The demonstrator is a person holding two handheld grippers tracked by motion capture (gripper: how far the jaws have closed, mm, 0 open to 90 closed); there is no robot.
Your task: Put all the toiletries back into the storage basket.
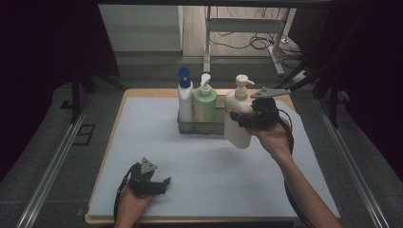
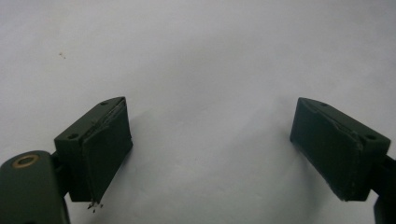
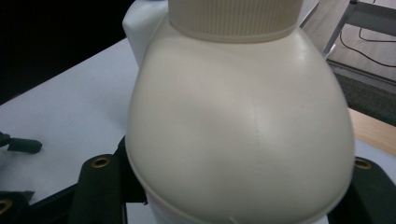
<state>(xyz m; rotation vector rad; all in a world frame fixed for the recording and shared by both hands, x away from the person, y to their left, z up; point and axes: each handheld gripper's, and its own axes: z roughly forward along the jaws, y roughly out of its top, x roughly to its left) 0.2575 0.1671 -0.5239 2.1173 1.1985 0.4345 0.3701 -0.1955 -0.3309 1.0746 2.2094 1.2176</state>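
While the high view shows the right gripper (image 1: 243, 115) clamping the cream pump bottle (image 1: 237, 118) aloft beside the rack (image 1: 202, 127) near the table's (image 1: 142, 142) far edge, the right gripper view gives its bulging shoulder close up. Near the front edge, the left gripper (image 1: 159, 184) rests with jaws spread wide, nothing between them.

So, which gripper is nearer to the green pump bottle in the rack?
Right. The right gripper grips the cream pump bottle just beside the green pump bottle. The left gripper rests open, far away near the table's front edge.

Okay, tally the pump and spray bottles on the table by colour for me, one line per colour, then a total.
Cream pump bottle, held in the right gripper: 1
Green pump bottle, in the metal rack: 1
White bottle with blue sprayer, in the rack: 1
Total: 3
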